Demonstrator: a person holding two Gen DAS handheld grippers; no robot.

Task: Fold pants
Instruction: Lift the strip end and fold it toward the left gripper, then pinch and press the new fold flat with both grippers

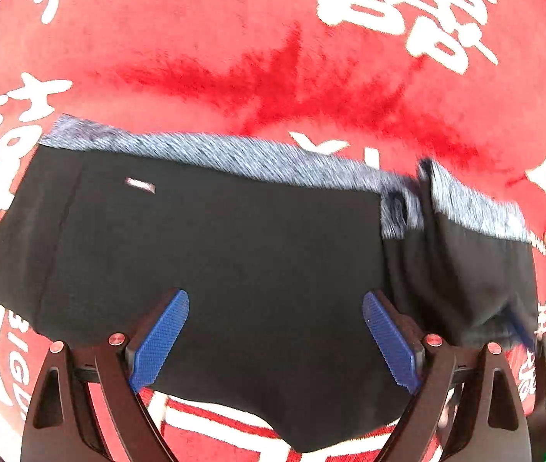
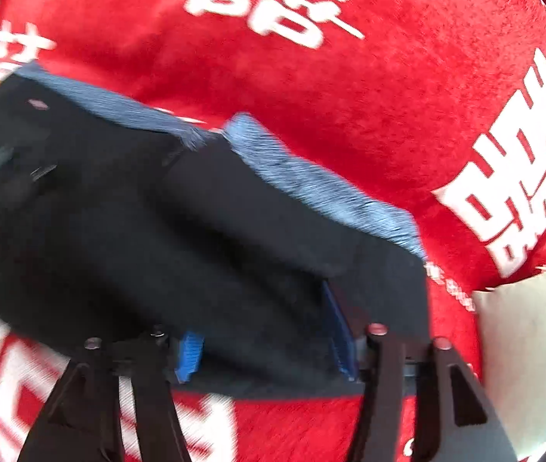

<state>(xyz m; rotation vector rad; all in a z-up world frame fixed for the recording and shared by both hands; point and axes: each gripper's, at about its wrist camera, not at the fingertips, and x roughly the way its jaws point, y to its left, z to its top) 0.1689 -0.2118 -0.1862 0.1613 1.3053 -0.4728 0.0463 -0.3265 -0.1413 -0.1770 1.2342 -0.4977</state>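
Black pants (image 1: 215, 254) with a grey waistband (image 1: 234, 154) are shown on a red blanket (image 1: 234, 38); left tongs (image 1: 274, 340) are spread above them, right tongs (image 2: 269, 335) likewise spread.

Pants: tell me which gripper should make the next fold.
Probably right. The right gripper has fabric of the pants bunched between its fingers; the left gripper hangs open over flat cloth, gripping nothing.

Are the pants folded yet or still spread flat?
Partly folded. In the right wrist view a black flap of the pants lies doubled over the rest, its grey waistband stepped above the lower one. How many layers: cannot tell.
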